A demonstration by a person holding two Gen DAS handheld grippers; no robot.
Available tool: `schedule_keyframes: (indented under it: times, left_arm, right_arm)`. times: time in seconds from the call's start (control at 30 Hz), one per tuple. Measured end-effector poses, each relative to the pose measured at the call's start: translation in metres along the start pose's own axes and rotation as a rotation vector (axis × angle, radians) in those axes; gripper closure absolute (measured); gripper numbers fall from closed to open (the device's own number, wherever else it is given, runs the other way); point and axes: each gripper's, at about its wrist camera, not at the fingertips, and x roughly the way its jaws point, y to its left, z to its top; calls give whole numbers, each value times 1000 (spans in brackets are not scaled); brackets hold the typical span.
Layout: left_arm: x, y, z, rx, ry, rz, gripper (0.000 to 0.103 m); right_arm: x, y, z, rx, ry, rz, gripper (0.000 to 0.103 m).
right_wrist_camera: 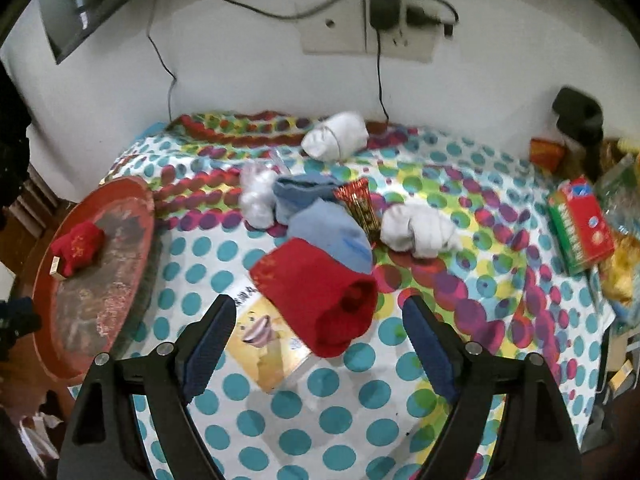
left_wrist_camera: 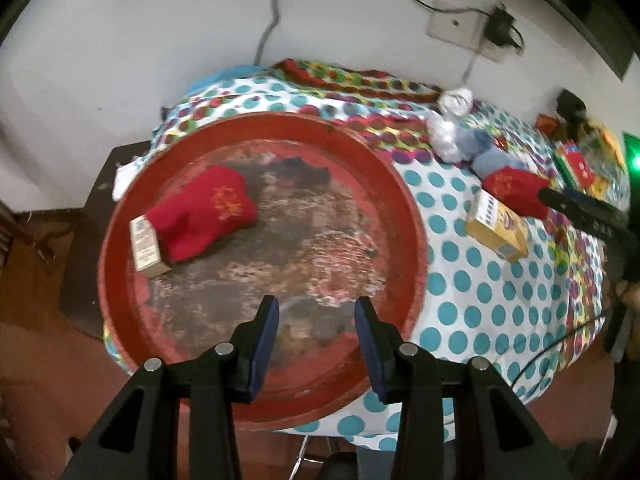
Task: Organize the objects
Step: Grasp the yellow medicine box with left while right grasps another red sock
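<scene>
Both hand-held grippers, left [left_wrist_camera: 316,344] and right [right_wrist_camera: 318,344], gape empty; two red socks: one [left_wrist_camera: 206,212] in the tray [left_wrist_camera: 404,200] at frame left, one [right_wrist_camera: 316,300] mid-frame on the table [right_wrist_camera: 360,420].

Light: was dim indoor, warm, with dull colours.
Glow: a green light [left_wrist_camera: 634,162] flared at the left view's right edge.
Shadows: soft ones lay under the yellow box [right_wrist_camera: 272,344].
Blur: both views were slightly soft throughout.
Distortion: strong fisheye bending, black corners.
</scene>
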Motion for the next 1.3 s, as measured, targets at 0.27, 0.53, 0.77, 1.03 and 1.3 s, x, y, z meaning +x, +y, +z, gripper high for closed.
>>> schedule_keyframes:
  times: [0.27, 0.53, 0.77, 1.03, 1.3]
  left_arm:
    - [31, -48, 1, 121, 40, -65, 63]
    - [59, -88, 12, 175, 78, -119, 63]
    - [75, -120, 26, 135, 101, -123, 62]
    - [83, -152, 51, -81, 144, -149, 62]
    - [97, -180, 66, -332, 208, -147, 58]
  right_arm:
    - [31, -8, 0, 26, 28, 47, 20]
    - [46, -9, 1, 27, 8, 121, 55]
    - [25, -14, -4, -22, -67, 133, 69]
    - [6, -57, -23, 11, -95, 174, 69]
    - [7, -91, -42, 61, -95, 290, 69]
